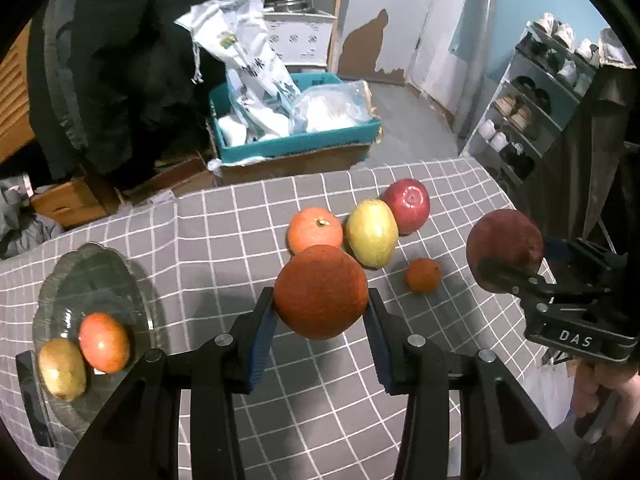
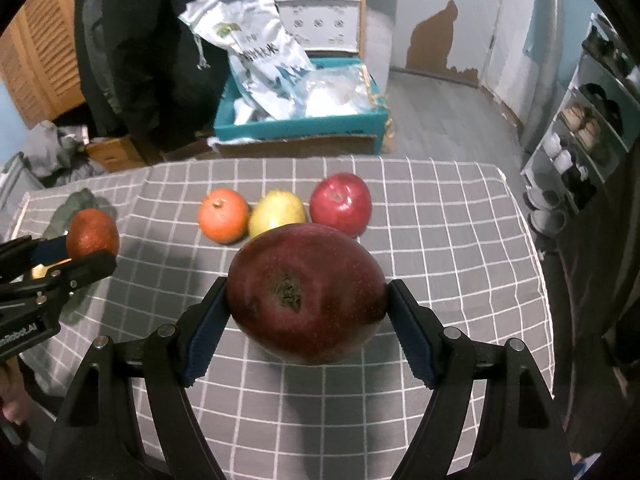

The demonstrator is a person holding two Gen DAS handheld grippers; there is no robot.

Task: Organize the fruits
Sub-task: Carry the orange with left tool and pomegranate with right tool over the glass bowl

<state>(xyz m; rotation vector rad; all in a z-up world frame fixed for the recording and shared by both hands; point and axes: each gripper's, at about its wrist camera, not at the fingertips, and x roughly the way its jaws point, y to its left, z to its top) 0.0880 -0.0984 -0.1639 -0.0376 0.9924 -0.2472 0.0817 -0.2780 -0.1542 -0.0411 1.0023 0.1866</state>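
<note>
On the glass plate (image 1: 60,280), at eight o'clock, two fruits already sit. Left gripper (image 1: 320,312) is clamped on an orange (image 1: 320,296), right gripper (image 2: 306,312) on a dark apple (image 2: 306,296), both held clear of the checked cloth (image 1: 224,240). Four fruits remain near twelve to one o'clock.

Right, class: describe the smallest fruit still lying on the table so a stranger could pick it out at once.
Start at the grey checked tablecloth, then find the row of orange fruit, yellow-green pear and red apple. The small mandarin lies alone in front of that row, touching nothing, the smallest by far.
</note>
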